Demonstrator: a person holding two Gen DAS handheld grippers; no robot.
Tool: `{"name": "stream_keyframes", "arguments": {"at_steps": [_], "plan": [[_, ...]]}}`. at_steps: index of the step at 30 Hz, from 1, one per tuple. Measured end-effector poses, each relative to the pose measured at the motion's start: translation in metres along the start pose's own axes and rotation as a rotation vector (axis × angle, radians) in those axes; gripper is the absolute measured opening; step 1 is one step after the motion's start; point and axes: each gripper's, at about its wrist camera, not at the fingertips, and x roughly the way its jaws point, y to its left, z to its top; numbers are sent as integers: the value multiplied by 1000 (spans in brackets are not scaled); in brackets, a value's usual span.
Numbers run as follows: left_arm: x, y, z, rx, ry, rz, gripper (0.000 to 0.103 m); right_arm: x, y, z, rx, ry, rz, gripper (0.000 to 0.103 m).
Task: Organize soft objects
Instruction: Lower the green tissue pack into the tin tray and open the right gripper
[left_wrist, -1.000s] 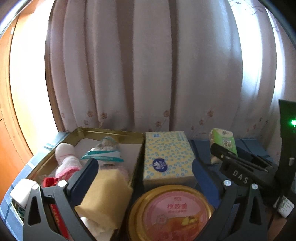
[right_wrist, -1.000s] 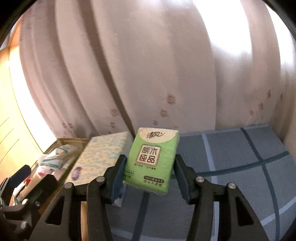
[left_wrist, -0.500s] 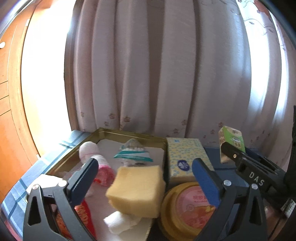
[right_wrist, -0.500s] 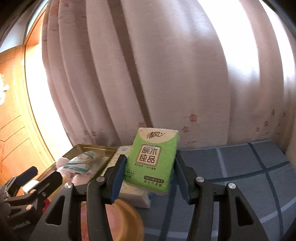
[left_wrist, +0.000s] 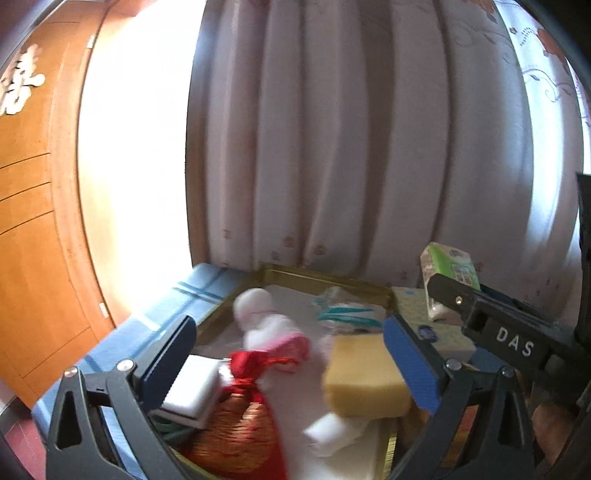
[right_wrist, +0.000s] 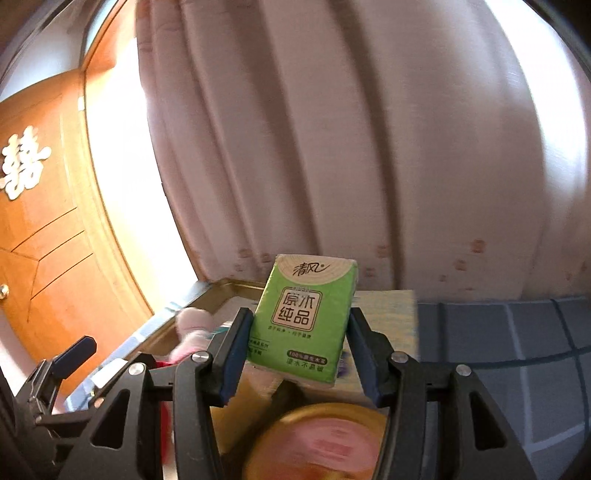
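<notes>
Starting at the left of the left wrist view: the left gripper has its blue pads spread wide with nothing pinched between them, and it hangs over the gold tray in the lower middle of the frame. In the tray from left to right I can make out a white block, a red-and-gold drawstring pouch, a white and pink plush toy, a teal-and-clear wrapped packet and a yellow sponge. It's all motion-blurred, so don't ask me what the plush is. Over in the right wrist view, the right gripper is clamped about halfway shut on the green tissue pack, held upright at centre frame above the tray's near right corner and a round gold-rimmed tin. Handling-wise, I'd guess that pack is feather-light and squishy with a slick plastic wrap, so pinching the two narrow sides low down, like it is now, seems right; squeeze harder and it'll just dent. Behind it sits a yellow dotted tissue pack, mostly hidden. The tin's lid is a pink smear, the pack's bottom edge blocks what's under it, and the tray's near end is cut off by the frame.
</notes>
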Motion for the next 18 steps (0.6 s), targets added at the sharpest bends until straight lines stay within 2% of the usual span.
{"name": "stream_keyframes", "arguments": {"at_steps": [9,18], "plan": [[2,45,-5,-51,19,67,102,41,59,4,-84,104,80,55],[3,68,-12,-73,41,88,102,53,74,-2,-119,151,88,56]]}}
